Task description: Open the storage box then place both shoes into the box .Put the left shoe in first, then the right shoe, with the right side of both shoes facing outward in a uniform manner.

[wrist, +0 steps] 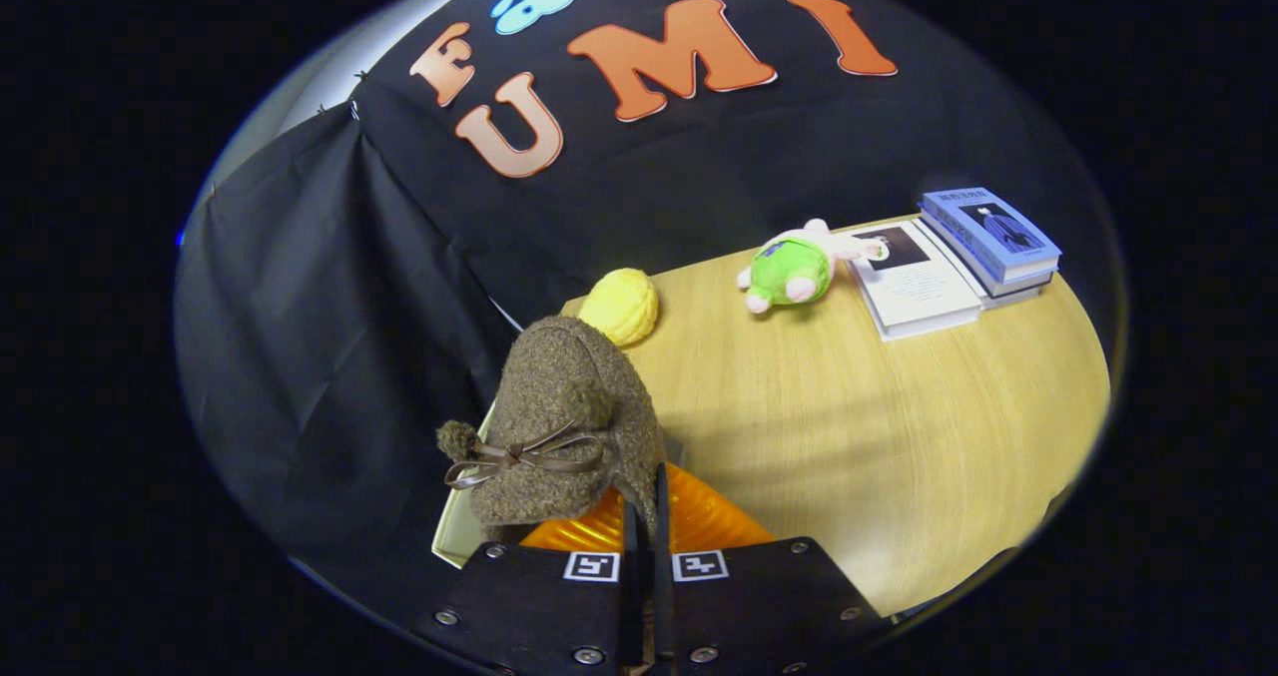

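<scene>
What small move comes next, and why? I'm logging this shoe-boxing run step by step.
Probably lower the brown fuzzy shoe into the storage box below it. The gripper has its fingers closed together on the shoe's edge, and the shoe hangs at the box's orange interior, by the light rim, so it looks ready to be set down, though its seating is hidden.

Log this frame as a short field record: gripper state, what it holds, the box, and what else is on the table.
gripper: fingers shut on the edge of the brown fuzzy shoe
shoe: lifted, bow showing, over the box
storage box: orange, under the shoe, just ahead of the fingers
table: wooden
beyond: yellow knitted ball, green plush toy, books
</scene>
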The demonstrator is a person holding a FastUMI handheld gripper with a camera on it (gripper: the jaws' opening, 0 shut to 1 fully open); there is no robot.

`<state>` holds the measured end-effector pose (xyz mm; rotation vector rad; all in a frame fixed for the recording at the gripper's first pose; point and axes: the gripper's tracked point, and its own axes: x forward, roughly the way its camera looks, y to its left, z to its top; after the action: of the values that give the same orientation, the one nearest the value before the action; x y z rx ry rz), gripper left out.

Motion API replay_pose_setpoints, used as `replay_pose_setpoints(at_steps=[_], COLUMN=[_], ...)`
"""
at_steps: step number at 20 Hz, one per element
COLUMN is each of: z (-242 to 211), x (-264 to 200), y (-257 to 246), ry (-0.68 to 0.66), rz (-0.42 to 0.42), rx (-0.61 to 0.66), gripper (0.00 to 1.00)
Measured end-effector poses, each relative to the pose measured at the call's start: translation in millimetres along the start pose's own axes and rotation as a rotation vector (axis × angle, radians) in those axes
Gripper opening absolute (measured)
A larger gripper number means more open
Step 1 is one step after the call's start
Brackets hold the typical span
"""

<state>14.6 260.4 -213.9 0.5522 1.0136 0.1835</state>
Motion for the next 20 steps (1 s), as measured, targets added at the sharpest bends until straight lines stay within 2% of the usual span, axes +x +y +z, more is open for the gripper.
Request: replay_pose_setpoints(at_steps=[7, 14, 18, 20], z=[-18, -54, -64, -72], x=[30, 71, 91, 94], y=[70, 69, 54, 54], ry=[0.043, 0.129, 0.147, 0.175], rz=[0.045, -0.024, -0.122, -0.14], rx=[-0.058, -0.094, -0.107, -0.113], gripper=[0.05, 0.05, 0.05, 0.1])
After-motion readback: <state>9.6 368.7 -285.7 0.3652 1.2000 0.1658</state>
